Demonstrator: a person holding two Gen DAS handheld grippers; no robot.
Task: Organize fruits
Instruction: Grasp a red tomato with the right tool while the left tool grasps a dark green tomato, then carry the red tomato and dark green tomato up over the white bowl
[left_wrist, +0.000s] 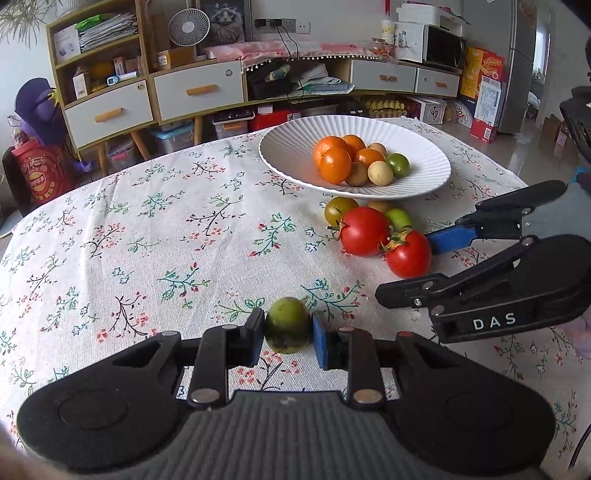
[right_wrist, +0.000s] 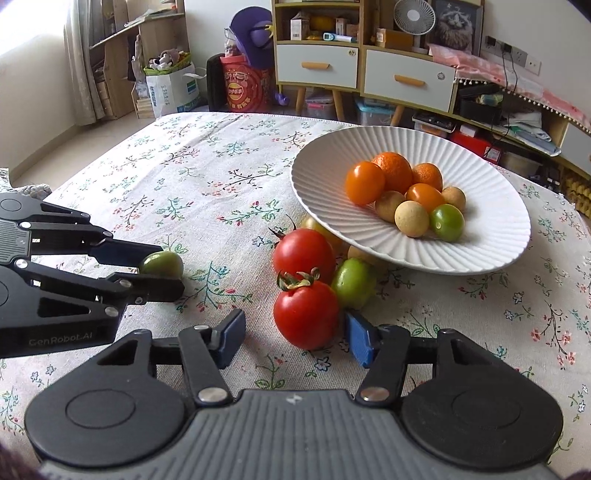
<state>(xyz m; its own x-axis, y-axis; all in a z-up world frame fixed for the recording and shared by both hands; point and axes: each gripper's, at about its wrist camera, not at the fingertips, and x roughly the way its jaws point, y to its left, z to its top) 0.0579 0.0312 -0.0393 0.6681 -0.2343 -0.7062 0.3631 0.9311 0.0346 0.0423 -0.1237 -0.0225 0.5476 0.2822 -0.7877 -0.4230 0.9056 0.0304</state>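
Fruit lies on my cloth (left_wrist: 147, 229): my left gripper (left_wrist: 288, 332) is clamped on a green tomato (left_wrist: 288, 325). My right gripper (right_wrist: 295, 332) straddles a red tomato (right_wrist: 306, 314) beside the plate (right_wrist: 325, 173), jaws part-open, left pad clear of it.

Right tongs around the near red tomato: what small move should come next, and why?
Probably close the right tongs a little more: the red tomato sits between the pads, with a gap on its left. The left tongs already hold a green tomato.

Floral-clothed table (left_wrist: 155, 236) under white plate (left_wrist: 288, 147), loose tomatoes (left_wrist: 364, 230).
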